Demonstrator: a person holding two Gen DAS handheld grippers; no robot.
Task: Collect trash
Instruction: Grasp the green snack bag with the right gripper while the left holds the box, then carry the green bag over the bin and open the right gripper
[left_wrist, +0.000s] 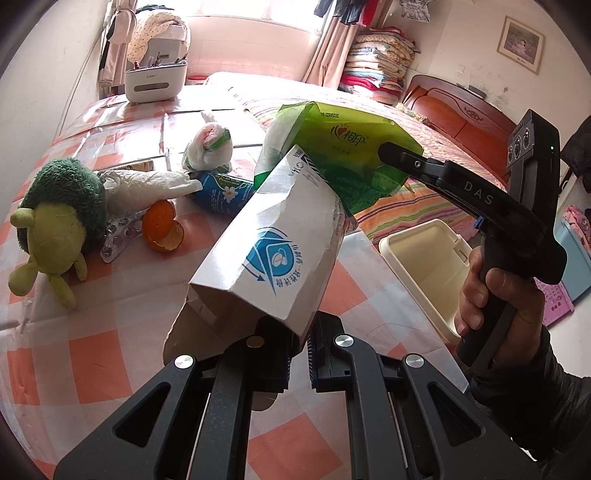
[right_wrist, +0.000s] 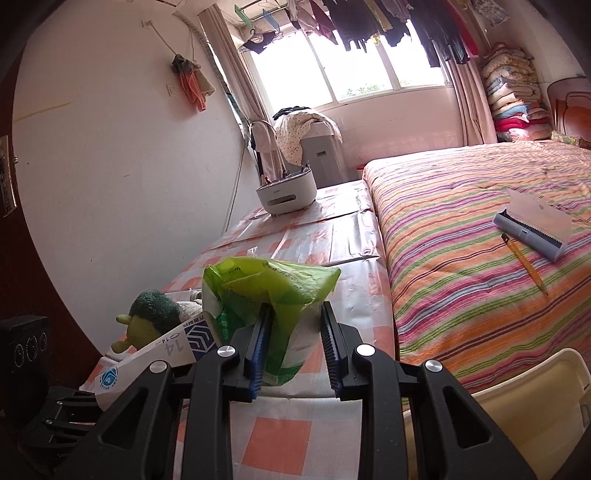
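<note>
Cardboard box (left_wrist: 273, 251), green wrapper (left_wrist: 343, 155): one each

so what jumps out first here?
The white cardboard box with blue print, held up over the checked table by the shut left gripper. Just behind it, the crumpled green plastic pack sits in the right gripper, near the cream bin.

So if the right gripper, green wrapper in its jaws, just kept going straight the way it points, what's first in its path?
Probably nothing close. Beyond the green wrapper held by the right gripper, the line runs above the checkered table, roughly toward the white desktop bin at its far end. Depth is hard to judge, so it may pass beside it.
</note>
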